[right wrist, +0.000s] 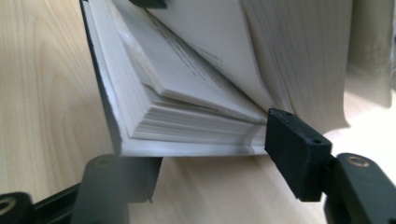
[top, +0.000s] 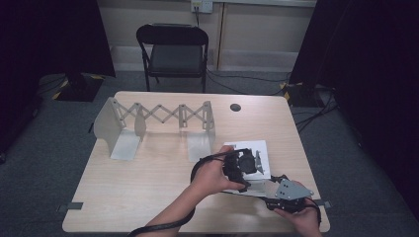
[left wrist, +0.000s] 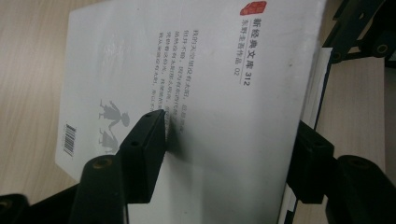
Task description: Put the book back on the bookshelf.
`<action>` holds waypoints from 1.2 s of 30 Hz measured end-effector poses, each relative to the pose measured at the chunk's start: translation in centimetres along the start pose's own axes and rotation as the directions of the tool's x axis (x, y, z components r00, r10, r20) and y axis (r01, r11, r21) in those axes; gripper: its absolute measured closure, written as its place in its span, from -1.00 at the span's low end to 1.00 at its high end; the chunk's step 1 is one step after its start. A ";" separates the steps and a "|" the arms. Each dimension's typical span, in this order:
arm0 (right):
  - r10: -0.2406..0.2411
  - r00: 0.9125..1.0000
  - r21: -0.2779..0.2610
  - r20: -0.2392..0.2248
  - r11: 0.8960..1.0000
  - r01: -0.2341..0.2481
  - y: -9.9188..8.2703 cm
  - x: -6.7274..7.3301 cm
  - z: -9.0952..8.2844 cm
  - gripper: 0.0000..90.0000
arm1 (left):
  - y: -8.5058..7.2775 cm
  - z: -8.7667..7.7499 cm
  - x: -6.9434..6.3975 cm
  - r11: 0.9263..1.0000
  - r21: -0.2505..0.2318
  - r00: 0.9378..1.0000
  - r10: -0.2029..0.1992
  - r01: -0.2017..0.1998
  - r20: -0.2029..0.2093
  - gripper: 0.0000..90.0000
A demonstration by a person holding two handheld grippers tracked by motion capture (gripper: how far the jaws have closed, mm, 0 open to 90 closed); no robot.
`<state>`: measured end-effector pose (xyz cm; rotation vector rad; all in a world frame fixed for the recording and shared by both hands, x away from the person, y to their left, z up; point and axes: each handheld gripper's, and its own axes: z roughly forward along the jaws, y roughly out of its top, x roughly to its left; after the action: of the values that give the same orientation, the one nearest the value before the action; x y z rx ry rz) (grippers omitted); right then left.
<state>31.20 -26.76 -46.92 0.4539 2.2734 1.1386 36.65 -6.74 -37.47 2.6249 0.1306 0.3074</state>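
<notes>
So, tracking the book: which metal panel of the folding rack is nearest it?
The right-hand grey metal panel, beside the white paperback book; the others stand farther left.

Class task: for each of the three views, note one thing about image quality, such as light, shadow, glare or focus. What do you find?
High view: dim overall, room corners near black, the book the brightest patch. Left gripper view: the left gripper has one jaw casting a soft shadow on the white cover, whose print stays readable. Right gripper view: the page edges are fairly sharp, while the near jaws of the right gripper and the background blur.

Book (left wrist: pixel 224 121): white cover between black jaws, black printed text, small red stamp, barcode, grey figure drawings. Pages white. Tabletop (top: pixel 148 182) pale wood grain; folding rack (top: pixel 158 118) light grey.
</notes>
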 end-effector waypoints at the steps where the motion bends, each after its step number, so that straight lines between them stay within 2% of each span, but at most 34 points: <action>1: -0.009 1.000 -0.003 -0.001 1.000 0.009 0.1 -0.1 0.0 -0.12 | 0.0 -0.1 0.2 1.000 -0.001 1.000 0.001 -0.001 0.001 -0.14; 2: -0.029 1.000 -0.005 0.004 1.000 0.029 0.2 -0.1 -0.1 -0.10 | 0.1 -0.1 0.2 1.000 -0.002 1.000 -0.002 0.002 0.000 -0.14; 7: -0.068 0.998 0.010 0.008 0.998 0.067 0.5 -0.1 -0.2 -0.05 | 0.2 0.0 0.1 1.000 0.003 1.000 -0.005 0.005 0.002 -0.14; 12: -0.054 0.998 0.000 0.007 0.999 0.054 0.6 -0.3 -0.3 -0.03 | 0.6 -0.3 0.1 1.000 0.024 1.000 0.011 -0.011 -0.001 -0.09; 15: -0.061 0.998 -0.008 0.003 0.998 0.061 0.8 -0.2 -0.5 -0.03 | 0.6 -0.5 -0.1 1.000 0.024 1.000 0.011 -0.011 0.000 -0.07; 16: -0.061 0.998 -0.013 -0.004 0.998 0.061 0.9 -0.1 -0.8 -0.02 | 0.6 -0.9 -0.4 1.000 0.011 1.000 -0.004 0.004 0.013 -0.07; 19: -0.071 0.997 -0.026 -0.007 0.997 0.071 1.1 0.0 -1.3 -0.01 | 0.8 -1.2 -0.5 1.000 0.012 1.000 0.004 -0.004 0.016 -0.05; 21: -0.090 0.996 -0.021 -0.008 0.996 0.089 1.4 0.1 -1.5 0.02 | 1.0 -1.4 -0.7 1.000 0.021 1.000 0.011 -0.011 0.014 -0.03; 29: -0.104 0.995 0.001 -0.010 0.995 0.104 2.2 0.0 -2.0 0.14 | 1.7 -1.8 -0.3 0.999 0.038 1.000 0.006 -0.007 0.024 -0.02; 33: -0.094 0.996 0.031 -0.005 0.995 0.094 2.6 -0.3 -2.2 0.21 | 2.3 -1.7 -0.5 0.998 0.054 1.000 0.024 -0.025 0.014 -0.01; 36: -0.082 0.997 0.047 -0.002 0.996 0.082 2.7 -0.4 -2.3 0.25 | 2.5 -1.7 -0.2 0.998 0.053 1.000 0.021 -0.022 0.021 -0.01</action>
<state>30.24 -26.81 -43.45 0.3747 2.3007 1.0465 36.13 -8.16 -34.89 2.6826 0.1049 0.2880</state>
